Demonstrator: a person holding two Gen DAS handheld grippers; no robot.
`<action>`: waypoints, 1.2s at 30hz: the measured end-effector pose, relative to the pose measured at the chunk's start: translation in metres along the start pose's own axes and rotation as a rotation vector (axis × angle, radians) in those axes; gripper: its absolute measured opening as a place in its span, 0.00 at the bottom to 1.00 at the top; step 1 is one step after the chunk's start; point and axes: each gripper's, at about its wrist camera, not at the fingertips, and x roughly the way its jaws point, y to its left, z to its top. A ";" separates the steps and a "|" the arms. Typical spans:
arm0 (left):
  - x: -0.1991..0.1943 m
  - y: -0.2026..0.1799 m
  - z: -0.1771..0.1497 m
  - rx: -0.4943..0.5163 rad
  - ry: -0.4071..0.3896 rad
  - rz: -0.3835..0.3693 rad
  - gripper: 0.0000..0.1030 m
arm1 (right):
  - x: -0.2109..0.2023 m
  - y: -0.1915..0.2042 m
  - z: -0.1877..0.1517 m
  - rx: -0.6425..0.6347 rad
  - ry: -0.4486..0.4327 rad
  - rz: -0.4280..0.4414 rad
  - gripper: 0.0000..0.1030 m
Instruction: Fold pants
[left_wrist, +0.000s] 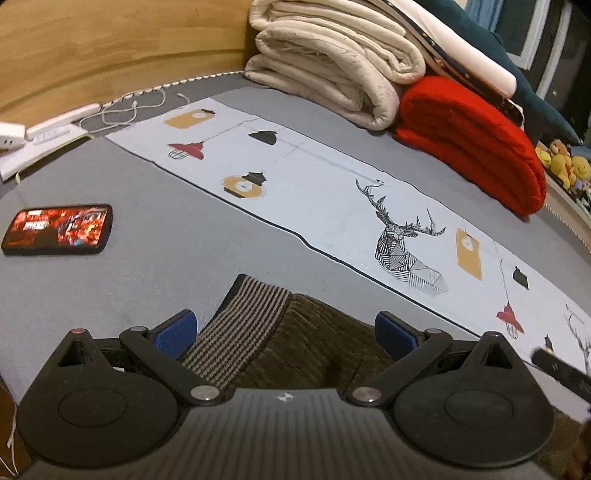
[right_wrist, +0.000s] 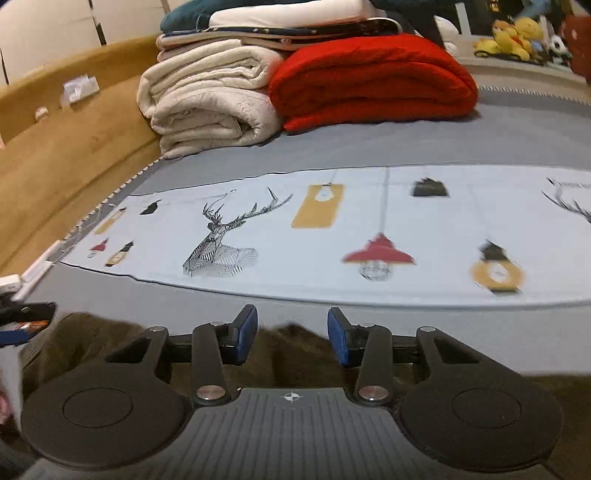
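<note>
Both tools angled down over pants (left_wrist: 314, 343) — jaws apart.

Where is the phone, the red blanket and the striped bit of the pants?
phone (left_wrist: 57, 229), left wrist view, middle of its lit screen.
red blanket (right_wrist: 373, 79), right wrist view, middle of the folded stack.
striped waistband (left_wrist: 240, 325), left wrist view, middle of the stripes.

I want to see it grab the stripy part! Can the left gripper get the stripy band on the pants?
Probably yes. The left gripper is wide open, and the striped waistband lies right between its fingers with nothing covering it.
</note>
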 end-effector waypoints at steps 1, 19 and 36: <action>0.000 0.000 0.001 0.003 0.002 -0.005 1.00 | 0.004 0.005 0.000 -0.023 0.012 -0.004 0.42; 0.012 -0.023 -0.012 0.089 0.002 -0.027 1.00 | 0.022 0.019 -0.036 -0.192 0.148 0.015 0.32; 0.015 -0.028 -0.016 0.104 0.030 -0.062 1.00 | 0.038 0.000 -0.022 0.024 0.143 0.050 0.11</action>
